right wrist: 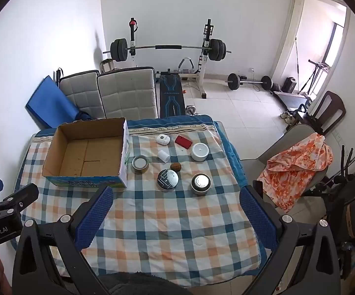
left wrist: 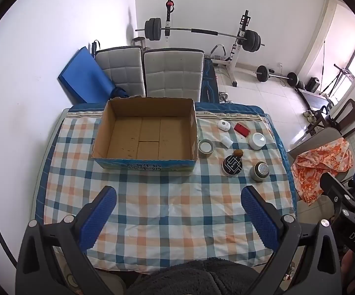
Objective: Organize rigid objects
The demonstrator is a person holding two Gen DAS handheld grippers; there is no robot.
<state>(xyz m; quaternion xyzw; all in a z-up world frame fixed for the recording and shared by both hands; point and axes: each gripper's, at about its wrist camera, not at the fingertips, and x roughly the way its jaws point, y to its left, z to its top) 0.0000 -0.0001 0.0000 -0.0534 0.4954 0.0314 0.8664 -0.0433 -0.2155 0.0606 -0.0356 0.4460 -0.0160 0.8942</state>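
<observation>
Your left gripper (left wrist: pixel 178 194) and right gripper (right wrist: pixel 176 195) share one build: black frames with silver screw heads and blue, dimpled pads (left wrist: pixel 101 217). White lettering marks each housing. You wear a dark fleece garment (left wrist: pixel 189 279).

An open cardboard box (right wrist: pixel 86 152) sits empty on the checked tabletop (right wrist: pixel 167 226). To its right lie a roll of tape (right wrist: pixel 140 164) just beside the box wall, a white oval device (right wrist: pixel 163 139), a red flat case (right wrist: pixel 183 141), a small white cylinder on its side (right wrist: pixel 164 156), a white round pot (right wrist: pixel 199 151), a brown nut (right wrist: pixel 175 166), a black patterned disc (right wrist: pixel 167 180) and a perforated metal-topped jar (right wrist: pixel 200 184).
</observation>
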